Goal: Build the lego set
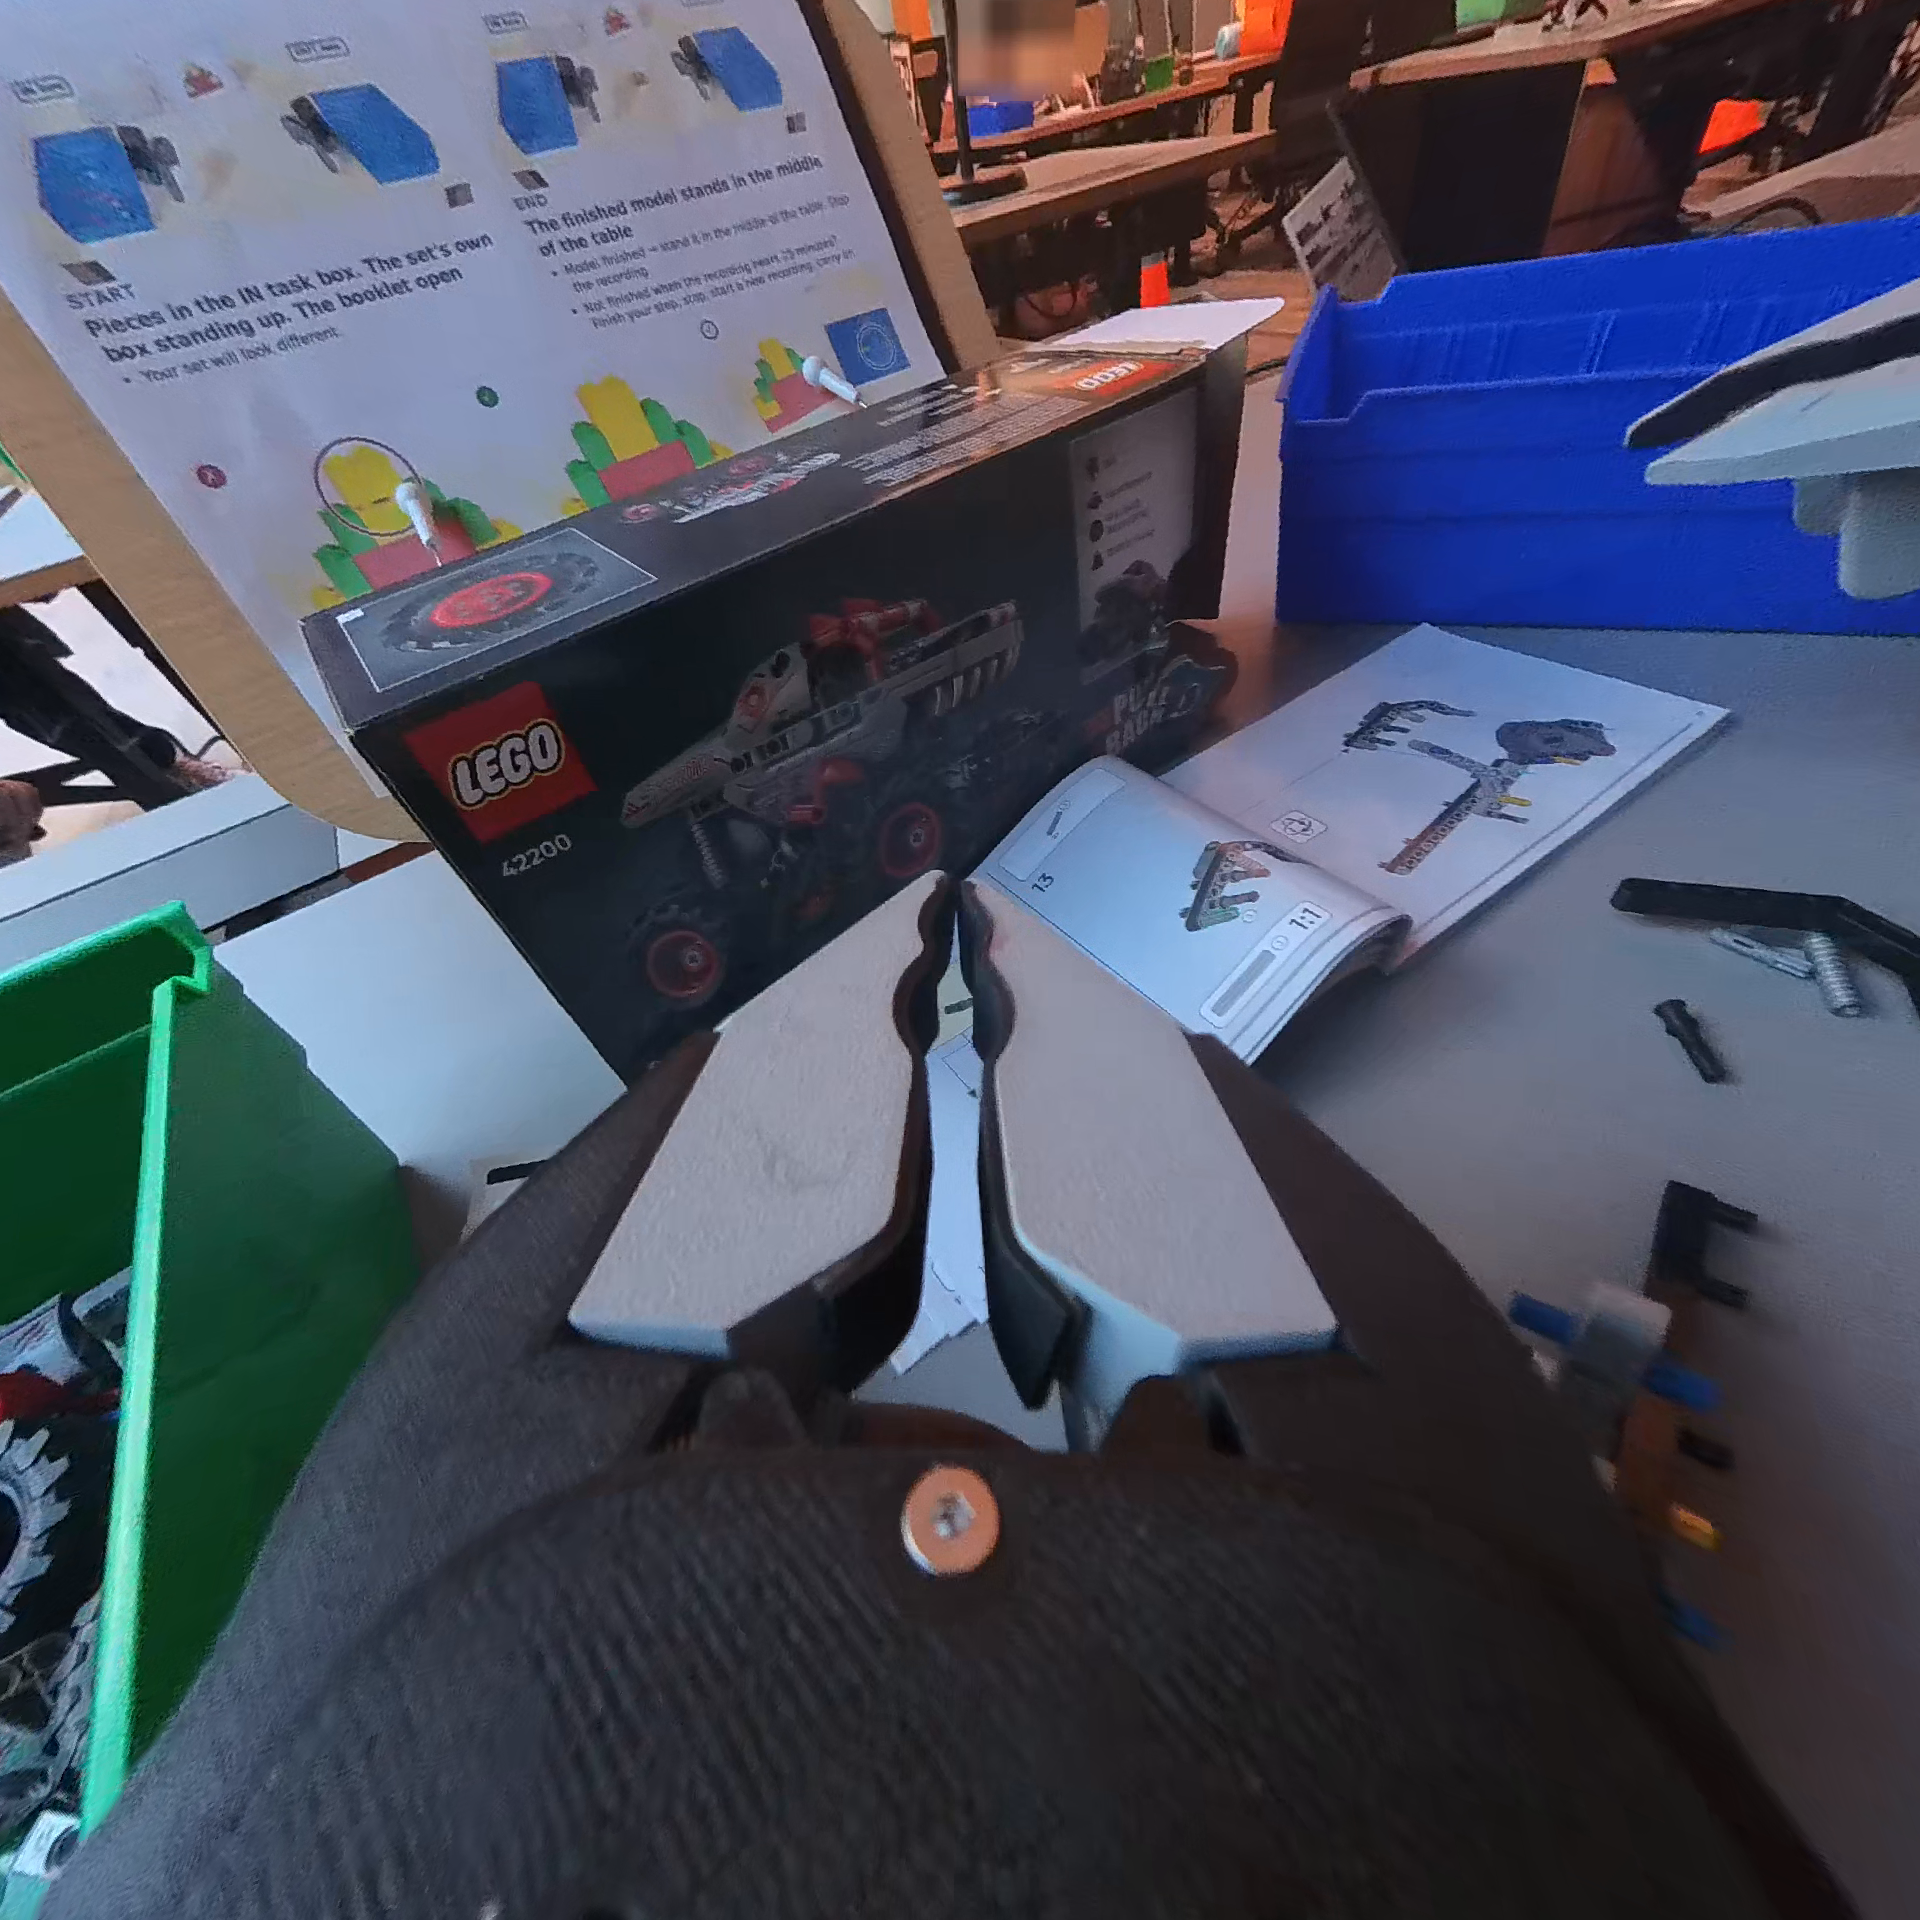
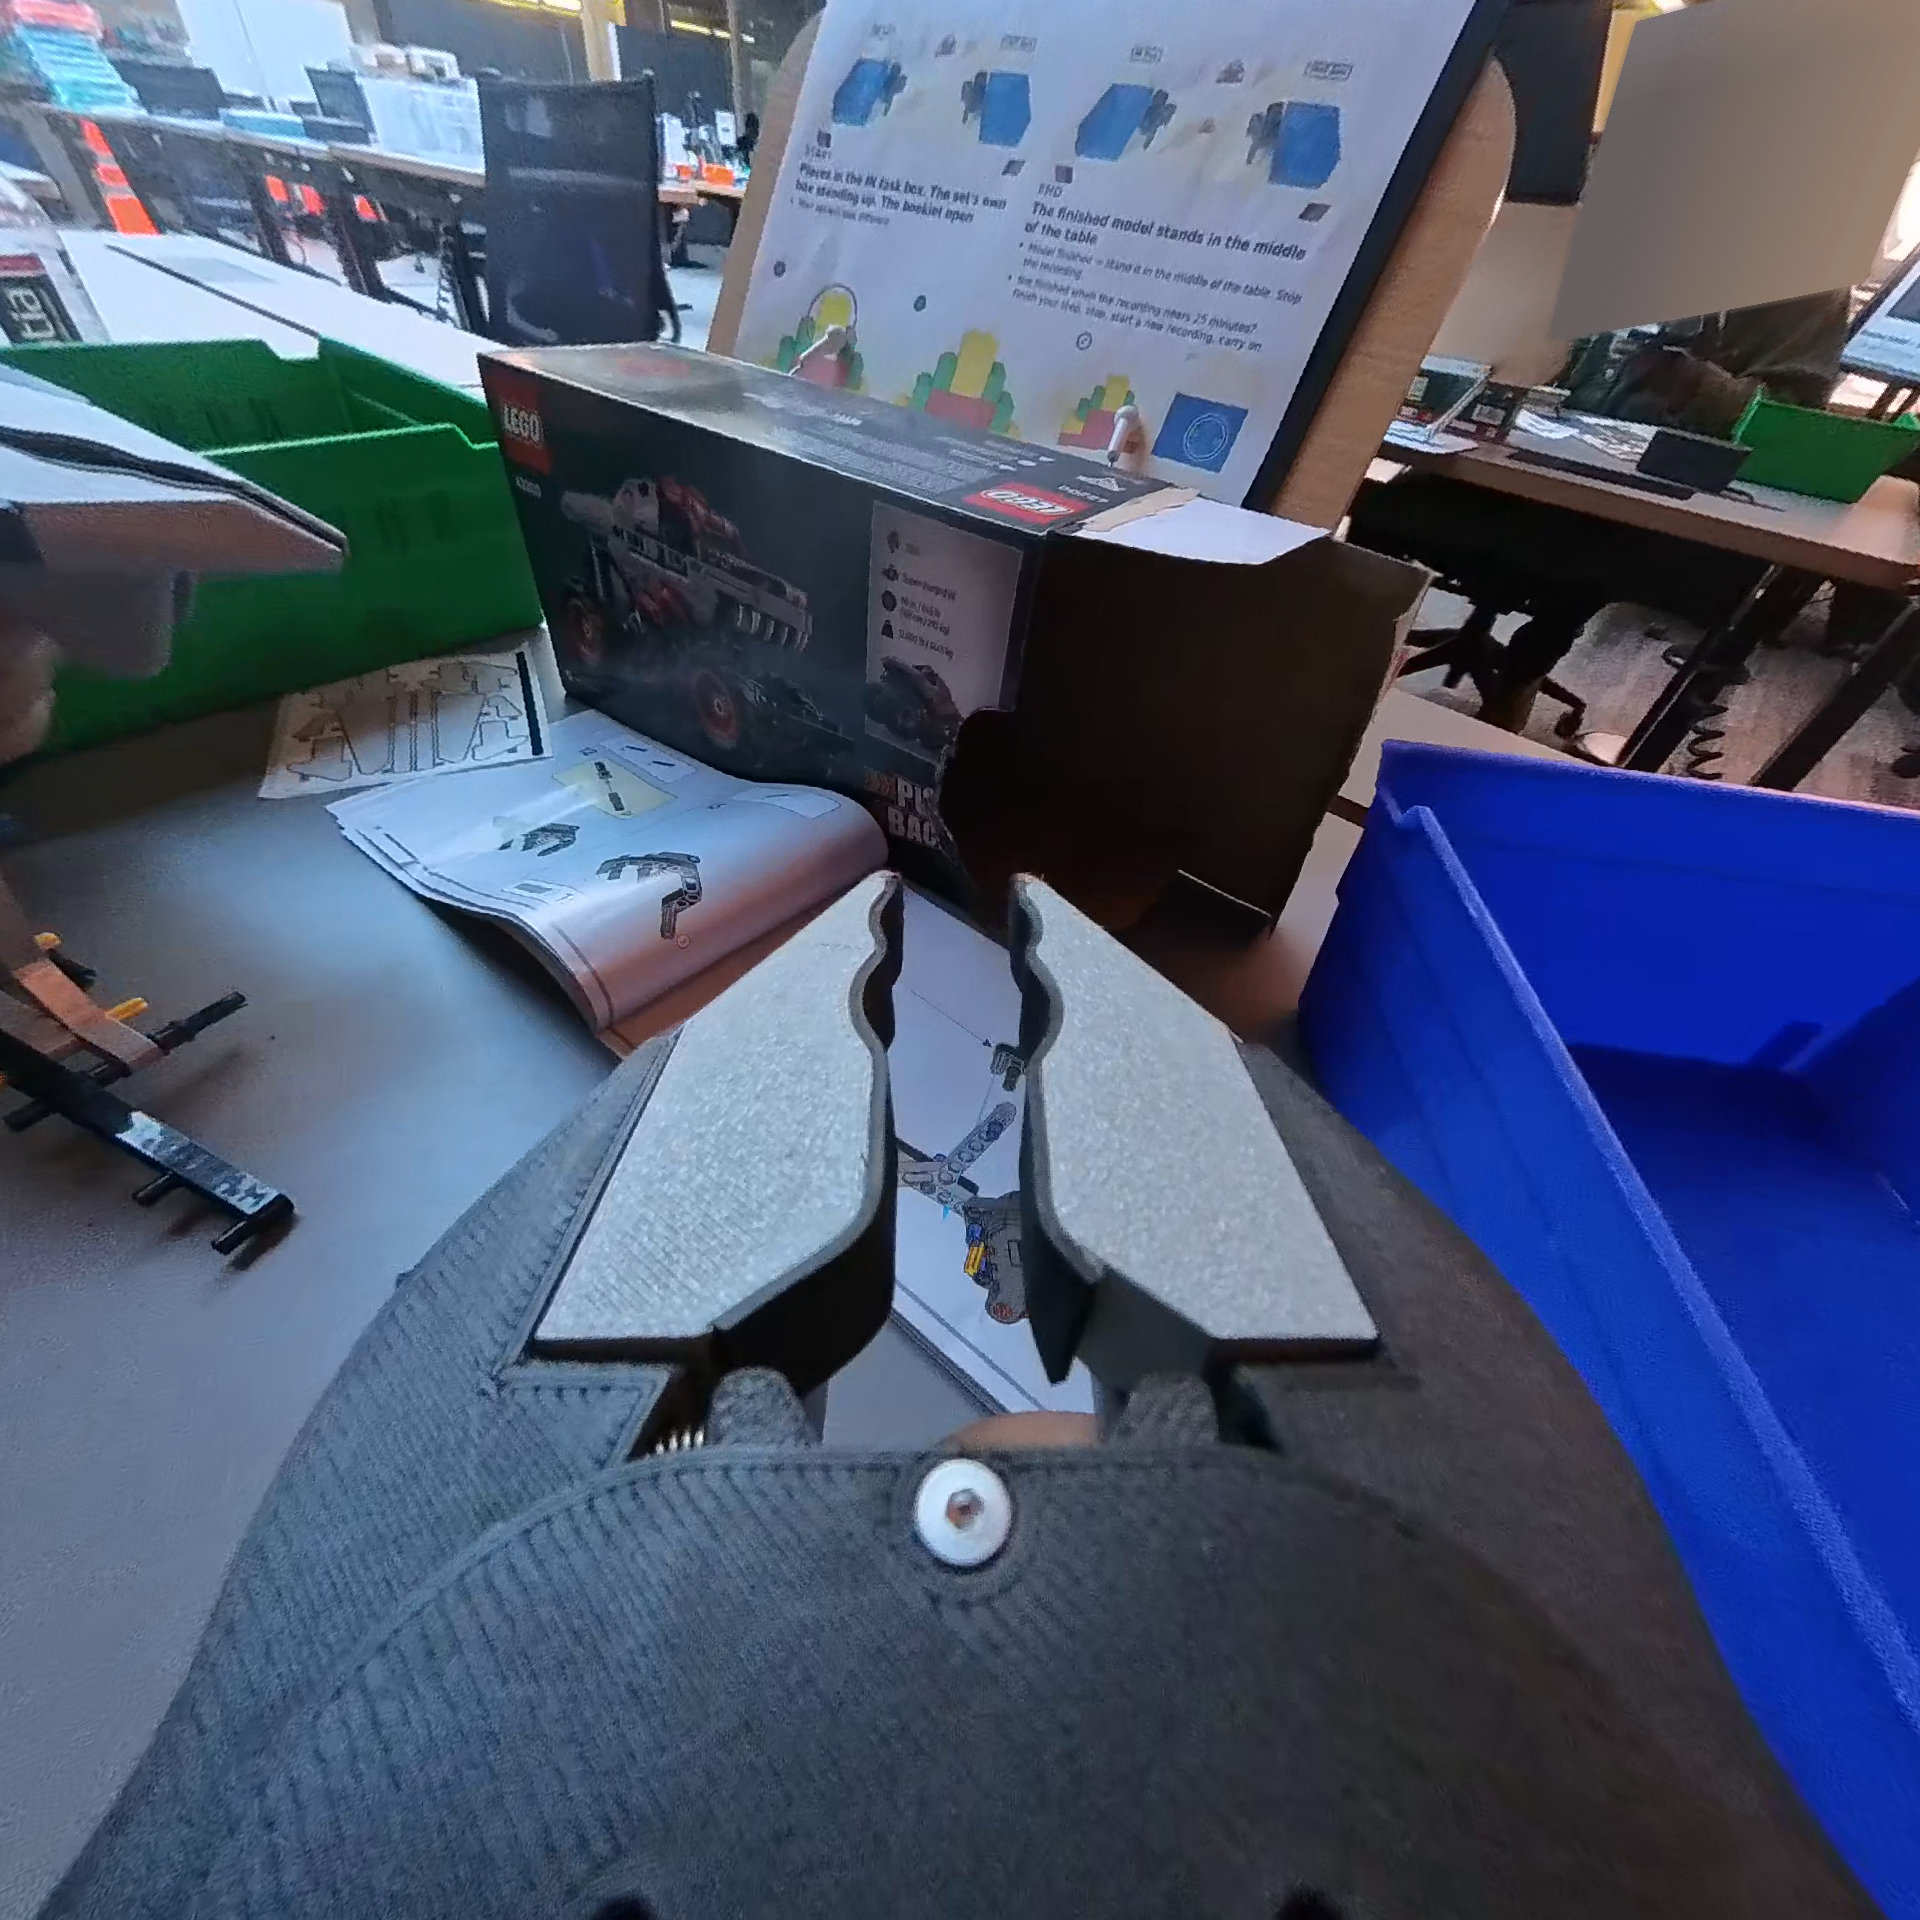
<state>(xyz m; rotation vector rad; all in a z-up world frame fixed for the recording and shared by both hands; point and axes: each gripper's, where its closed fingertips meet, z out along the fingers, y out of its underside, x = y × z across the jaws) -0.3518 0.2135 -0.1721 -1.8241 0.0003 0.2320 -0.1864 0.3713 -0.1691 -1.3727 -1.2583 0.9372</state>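
My left gripper (image 1: 954, 906) is shut with its tips touching and holds nothing; it hovers in front of the black Lego box (image 1: 727, 675). My right gripper (image 2: 956, 904) is open by a narrow gap and empty, above a page of the open booklet (image 2: 623, 862), which also shows in the left wrist view (image 1: 1351, 821). A partly built black and tan assembly (image 2: 135, 1132) with pins lies on the grey table at the left. It appears blurred at the right in the left wrist view (image 1: 1652, 1382). A black angled beam (image 1: 1766, 914) and a black pin (image 1: 1694, 1039) lie loose.
A green bin (image 1: 156, 1195) with tyres and parts stands at the left; it also shows in the right wrist view (image 2: 364, 499). A blue bin (image 2: 1662, 1039) stands at the right. A sticker sheet (image 2: 416, 717) lies by the box (image 2: 779, 582). An instruction board (image 1: 416, 260) stands behind. The tips of one gripper are about 25 cm away from the tips of the other.
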